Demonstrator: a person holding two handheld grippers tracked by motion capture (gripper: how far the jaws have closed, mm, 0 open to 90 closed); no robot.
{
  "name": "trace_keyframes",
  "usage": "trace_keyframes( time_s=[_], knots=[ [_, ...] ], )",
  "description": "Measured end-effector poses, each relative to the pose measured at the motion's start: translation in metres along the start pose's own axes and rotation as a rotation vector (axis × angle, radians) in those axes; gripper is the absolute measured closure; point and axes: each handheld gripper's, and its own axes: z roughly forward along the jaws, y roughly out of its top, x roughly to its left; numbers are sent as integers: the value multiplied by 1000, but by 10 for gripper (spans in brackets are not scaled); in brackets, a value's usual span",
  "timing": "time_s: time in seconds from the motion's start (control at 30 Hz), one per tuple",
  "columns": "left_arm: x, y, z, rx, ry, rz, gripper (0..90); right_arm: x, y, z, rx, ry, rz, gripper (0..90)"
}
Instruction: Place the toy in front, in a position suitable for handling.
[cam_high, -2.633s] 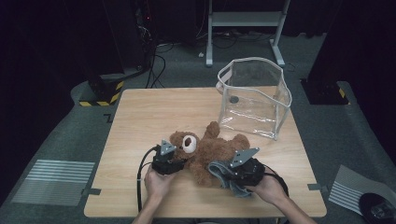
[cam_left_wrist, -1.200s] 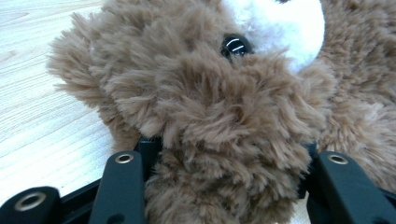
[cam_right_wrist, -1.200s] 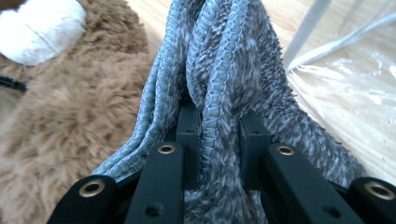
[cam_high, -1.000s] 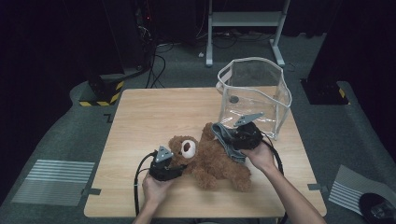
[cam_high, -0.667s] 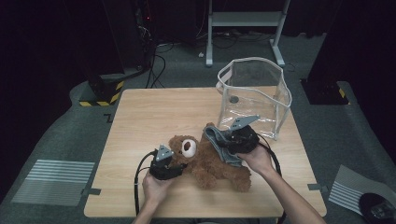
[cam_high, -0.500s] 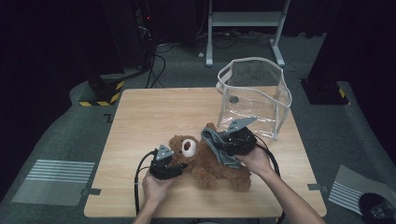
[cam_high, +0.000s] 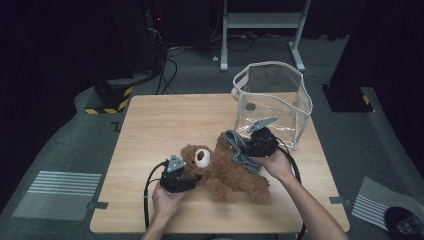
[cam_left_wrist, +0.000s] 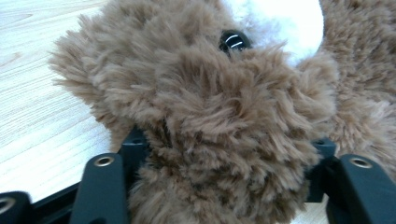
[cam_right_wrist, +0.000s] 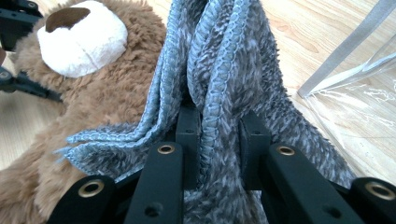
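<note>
From the high view, a brown teddy bear (cam_high: 227, 170) lies on its back on the wooden surface (cam_high: 165, 125), its white muzzle up and its legs toward the near right edge. A grey knitted cloth (cam_high: 241, 150) drapes over its upper body. The left gripper (cam_high: 192, 178) sits at the bear's head, and the right gripper (cam_high: 243, 145) holds the cloth just in front of a clear plastic bag (cam_high: 272, 100) standing open at the far right.

In the left gripper view, shaggy brown fur and a shiny black eye (cam_left_wrist: 232, 40) bulge between the fingers (cam_left_wrist: 100, 186). They have just been opening and stand partly spread around the head.

In the right gripper view, the fingers (cam_right_wrist: 189, 135) are narrowed onto a bunched fold of the ribbed grey cloth, which hangs over the bear's chest beside the muzzle (cam_right_wrist: 79, 39).
</note>
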Motion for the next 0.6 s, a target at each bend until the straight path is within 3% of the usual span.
trace_keyframes(
  time_s=[0.2, 0.47, 0.6],
  knots=[
    [0, 0, 0, 2, 9, 15, 331, -4, 8, 4, 23, -13, -9, 745],
    [0, 0, 1, 5, 13, 17, 278, -13, 12, 16, 38, 1, 42, 744],
    [-1, 0, 2, 6, 22, 17, 253, -8, 18, 15, 36, 5, 17, 745]
  ],
)
